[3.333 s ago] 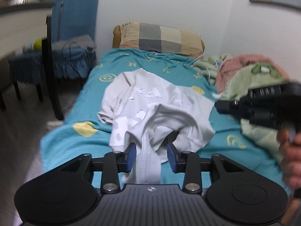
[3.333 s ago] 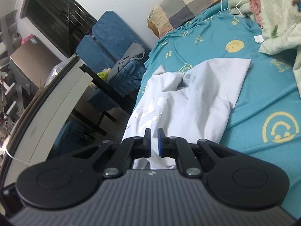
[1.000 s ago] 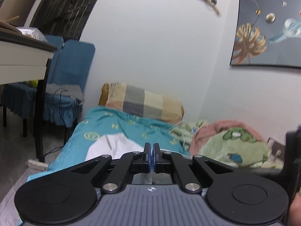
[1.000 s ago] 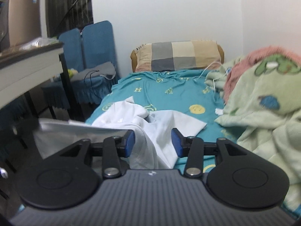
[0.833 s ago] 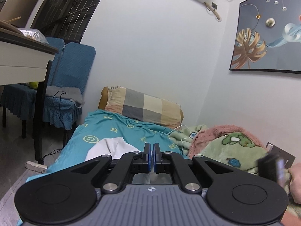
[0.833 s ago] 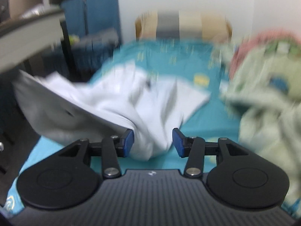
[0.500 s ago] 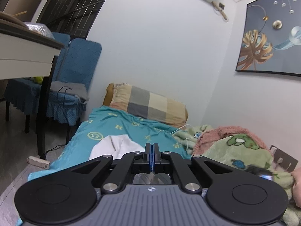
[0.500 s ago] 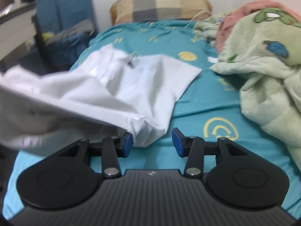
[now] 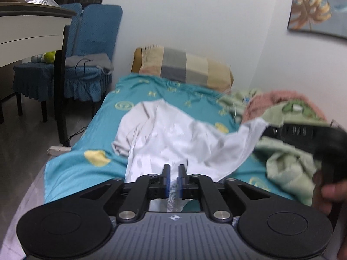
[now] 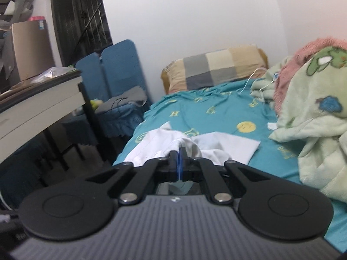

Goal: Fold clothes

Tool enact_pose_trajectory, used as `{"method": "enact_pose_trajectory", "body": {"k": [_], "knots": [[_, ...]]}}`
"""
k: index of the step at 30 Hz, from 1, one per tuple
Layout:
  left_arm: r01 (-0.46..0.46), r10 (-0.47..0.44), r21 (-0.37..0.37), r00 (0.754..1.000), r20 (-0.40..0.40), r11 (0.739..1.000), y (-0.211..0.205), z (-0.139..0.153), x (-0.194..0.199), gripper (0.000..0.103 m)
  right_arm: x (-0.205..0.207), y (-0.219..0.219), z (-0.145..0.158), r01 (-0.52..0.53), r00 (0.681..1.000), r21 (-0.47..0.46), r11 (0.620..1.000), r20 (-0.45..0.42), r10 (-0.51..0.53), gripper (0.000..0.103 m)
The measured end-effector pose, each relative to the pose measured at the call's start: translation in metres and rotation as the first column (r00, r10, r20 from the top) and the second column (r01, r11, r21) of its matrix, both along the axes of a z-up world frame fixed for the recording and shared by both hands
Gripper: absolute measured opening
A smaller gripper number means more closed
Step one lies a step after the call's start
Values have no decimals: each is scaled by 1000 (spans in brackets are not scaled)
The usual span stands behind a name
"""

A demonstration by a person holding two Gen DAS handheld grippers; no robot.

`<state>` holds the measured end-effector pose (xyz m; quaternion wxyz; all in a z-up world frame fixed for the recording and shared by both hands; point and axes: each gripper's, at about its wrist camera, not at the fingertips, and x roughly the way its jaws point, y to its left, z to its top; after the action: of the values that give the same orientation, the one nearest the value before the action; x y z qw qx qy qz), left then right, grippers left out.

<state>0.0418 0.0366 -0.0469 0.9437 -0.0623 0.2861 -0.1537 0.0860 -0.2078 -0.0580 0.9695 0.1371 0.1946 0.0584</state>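
Two grippers on one garment, spread on the bed, not yet folded.
bed: teal sheet (image 9: 71,169) is the work surface; gives a flat area to lay the fabric out.
blanket: green blanket (image 10: 321,130) heaped along the right edge, near the shirt's right corner; likely narrows the usable area.
pillow: checked pillow (image 9: 184,69) at the head against the wall, well apart from the work.
shirt: white shirt (image 9: 173,134) bunched mid-bed, near hem toward the cameras, one corner lifted to the right.
right gripper (image 10: 179,164): jaws together, clamped on a bunched shirt edge; in the left view that corner is pulled up and taut, probably to stretch the hem flat.
left gripper (image 9: 172,181): jaws opening, narrow gap, a strip of ribbed white hem between the pads; whether they press on it, cannot tell. Looks like a release or re-grip.
hand: person's hand (image 9: 331,192) on the right tool's handle.
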Motion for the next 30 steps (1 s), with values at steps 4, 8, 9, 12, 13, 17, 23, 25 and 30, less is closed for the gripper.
{"method": "enact_pose_trajectory", "body": {"k": [4,8,9,12,13,17,23,25,30], "knots": [[13,-14,50,1000,9,999,-9,0,-7,41,2,-5,0,-33,999,61,998,-20,34,3],[45,-46,81,999,13,996,-25,1,-7,60,7,-12,-7,-40,998,131,991,-36,45,3],[60,-61,90,998,6,994,-30,-1,-6,61,8,-15,-8,-41,998,155,987,-45,48,3],[110,-111,126,994,2,986,-46,-6,-10,66,10,-22,-9,-44,997,207,977,-57,57,3],[115,-118,146,993,12,982,-52,-9,-11,67,10,-23,-9,-46,997,214,976,-57,60,3],[-2,-3,229,1000,20,974,-67,-26,-4,68,9,-29,-8,-46,998,252,967,-37,57,3],[-267,286,116,938,-197,957,-27,-51,10,58,8,-40,-11,15,1000,291,957,-29,-7,4],[-330,339,76,917,-211,941,-14,-49,4,55,10,-42,-16,57,998,281,958,-54,-43,4],[-438,428,-37,890,-154,898,6,-21,-2,30,24,-37,-38,143,977,185,972,-182,-110,6]]}}
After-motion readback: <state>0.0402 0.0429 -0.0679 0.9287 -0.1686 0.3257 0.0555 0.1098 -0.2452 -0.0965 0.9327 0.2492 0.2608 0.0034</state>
